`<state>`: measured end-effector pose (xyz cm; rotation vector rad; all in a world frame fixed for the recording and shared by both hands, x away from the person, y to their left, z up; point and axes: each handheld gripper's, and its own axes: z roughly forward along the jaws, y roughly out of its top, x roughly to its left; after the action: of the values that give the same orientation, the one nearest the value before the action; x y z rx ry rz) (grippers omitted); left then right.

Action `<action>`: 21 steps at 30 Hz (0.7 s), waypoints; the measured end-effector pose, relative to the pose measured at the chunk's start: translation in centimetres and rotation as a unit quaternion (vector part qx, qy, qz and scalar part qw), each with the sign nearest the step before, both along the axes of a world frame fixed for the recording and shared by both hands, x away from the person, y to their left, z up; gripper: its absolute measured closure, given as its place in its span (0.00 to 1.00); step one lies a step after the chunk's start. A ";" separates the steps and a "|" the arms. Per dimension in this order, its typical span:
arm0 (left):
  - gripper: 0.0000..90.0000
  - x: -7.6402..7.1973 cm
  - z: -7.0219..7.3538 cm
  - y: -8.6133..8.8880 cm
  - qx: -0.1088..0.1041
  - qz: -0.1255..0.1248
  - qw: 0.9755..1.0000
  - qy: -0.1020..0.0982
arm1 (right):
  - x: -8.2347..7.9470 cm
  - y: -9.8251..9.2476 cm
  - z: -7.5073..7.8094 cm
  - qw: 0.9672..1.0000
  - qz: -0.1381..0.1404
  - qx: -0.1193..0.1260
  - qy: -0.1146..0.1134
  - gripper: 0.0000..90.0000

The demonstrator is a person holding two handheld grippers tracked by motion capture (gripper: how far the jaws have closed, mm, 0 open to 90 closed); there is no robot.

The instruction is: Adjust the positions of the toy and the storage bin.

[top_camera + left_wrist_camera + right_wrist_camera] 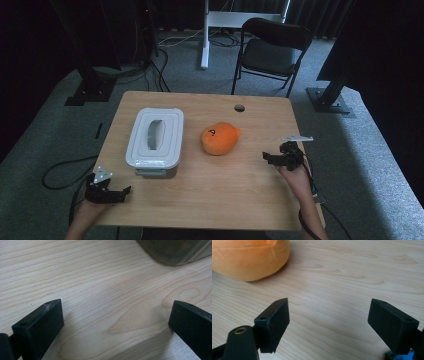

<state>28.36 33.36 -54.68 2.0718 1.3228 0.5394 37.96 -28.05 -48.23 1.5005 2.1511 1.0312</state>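
An orange plush toy lies near the middle of the wooden table, with a closed white plastic box just to its left, the two close but apart. The box's lid has a handle recess on top and a latch on its near end, which faces the person, probably so it can be opened from that side.

The right gripper rests low over the table at the right, pointing left toward the toy, jaws spread wide and holding nothing. In the right gripper view the toy sits far left of the jaws, so the approach looks only begun.

The left gripper waits at the near left corner, jaws likewise apart and empty; a corner of the box shows ahead in its view.

A small dark mark sits on top of the toy, too small to read. No brand or label is legible on the box.
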 end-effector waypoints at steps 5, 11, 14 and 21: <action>0.00 0.0 0.0 0.0 0.000 0.000 1.000 0.000 | 0.8 1.0 0.1 1.000 0.009 0.012 -0.003 0.19; 0.00 0.0 0.0 0.0 0.000 0.000 1.000 0.000 | 1.5 2.3 0.5 1.000 0.022 0.014 -0.005 0.19; 0.00 0.0 0.0 0.0 0.000 0.000 1.000 0.000 | 1.9 2.8 0.6 0.999 0.026 0.017 -0.005 0.19; 0.00 0.0 0.0 0.0 0.000 0.000 1.000 0.000 | 2.9 3.7 0.5 0.999 0.035 0.018 -0.002 0.19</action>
<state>28.36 33.35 -54.68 2.0717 1.3230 0.5395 40.87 -24.36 -47.71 1.4469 2.2067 1.1025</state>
